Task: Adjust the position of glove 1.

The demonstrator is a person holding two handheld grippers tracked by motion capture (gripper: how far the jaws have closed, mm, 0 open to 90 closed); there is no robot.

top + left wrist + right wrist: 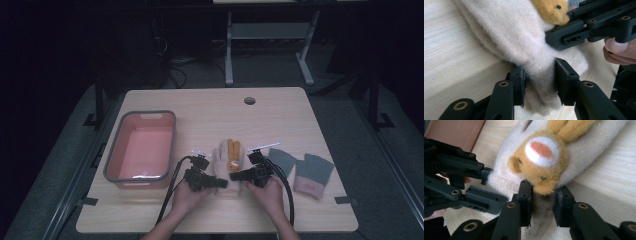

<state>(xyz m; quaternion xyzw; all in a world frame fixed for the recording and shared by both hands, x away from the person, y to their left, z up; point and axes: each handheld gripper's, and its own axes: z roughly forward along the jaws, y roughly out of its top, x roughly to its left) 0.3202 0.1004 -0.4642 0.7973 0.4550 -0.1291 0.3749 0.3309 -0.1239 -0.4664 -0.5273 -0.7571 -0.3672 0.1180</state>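
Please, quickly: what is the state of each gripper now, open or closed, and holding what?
Left gripper: closed on the cuff edge of the cream mitten.
Right gripper: closed on the same mitten, just below its orange animal face.

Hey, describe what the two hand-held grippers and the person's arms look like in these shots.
Both are matte black. The left hand-held gripper and the right hand-held gripper each have two flat-padded jaws on hinged link bars with brass-coloured pivot bushings. A thick black cable trails from each toward the person, and a small pale plate sits on top. The forearms are bare, with no sleeves or gloves on the hands.
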